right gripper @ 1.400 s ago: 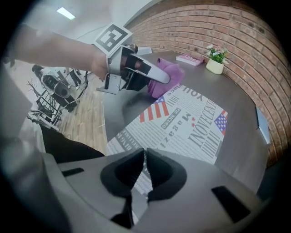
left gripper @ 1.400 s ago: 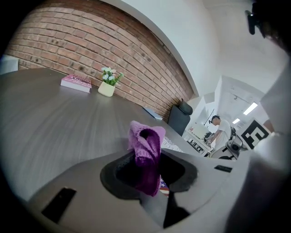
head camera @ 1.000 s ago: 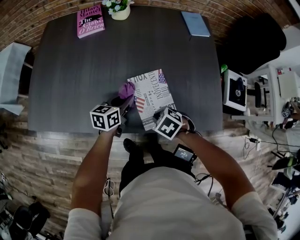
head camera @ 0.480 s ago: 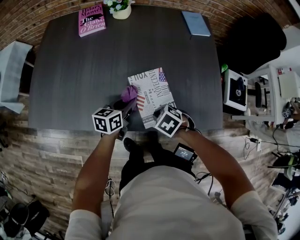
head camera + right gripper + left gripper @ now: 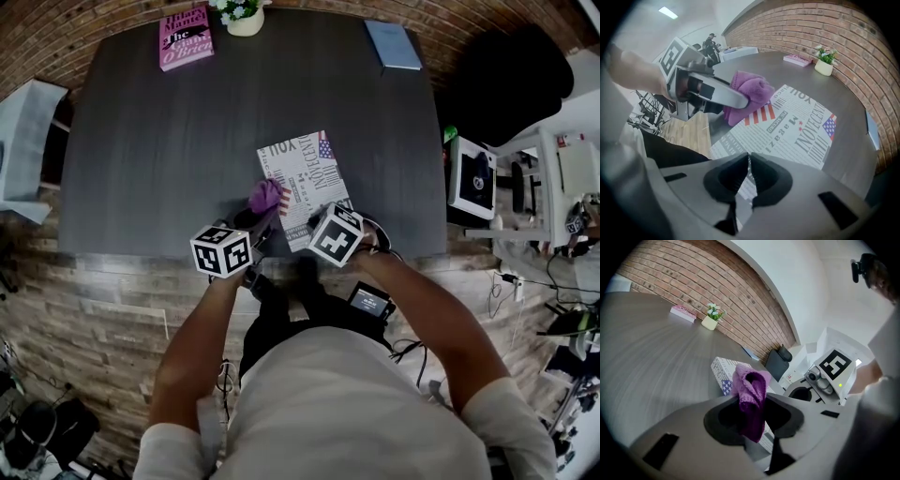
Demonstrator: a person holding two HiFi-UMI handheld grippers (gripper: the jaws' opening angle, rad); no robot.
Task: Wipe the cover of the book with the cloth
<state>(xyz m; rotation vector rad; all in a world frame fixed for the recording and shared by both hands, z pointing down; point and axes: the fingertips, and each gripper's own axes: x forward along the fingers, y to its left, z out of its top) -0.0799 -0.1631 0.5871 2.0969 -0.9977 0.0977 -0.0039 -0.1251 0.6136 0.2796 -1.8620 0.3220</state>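
Arms reaching up from frame bottom, your left tongs (image 5: 252, 217) clench the purple cloth (image 5: 265, 196) at the edge of the book (image 5: 307, 183), lower centre on the worktop (image 5: 169, 150), long axis up-frame; your right tongs (image 5: 749, 180) are pinched together, empty.

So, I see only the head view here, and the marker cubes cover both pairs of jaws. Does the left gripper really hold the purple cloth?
Observer: Yes. In the left gripper view the left gripper is shut on the purple cloth, which stands bunched up between its jaws.
Operator: And the right gripper, does it grip the book?
Observer: No. The right gripper view shows the right gripper with its jaws together and nothing between them, over the near part of the book.
Operator: Where on the cover is the cloth?
Observer: In the right gripper view it is over the red stripes at the cover's left edge. I cannot tell if it presses down.
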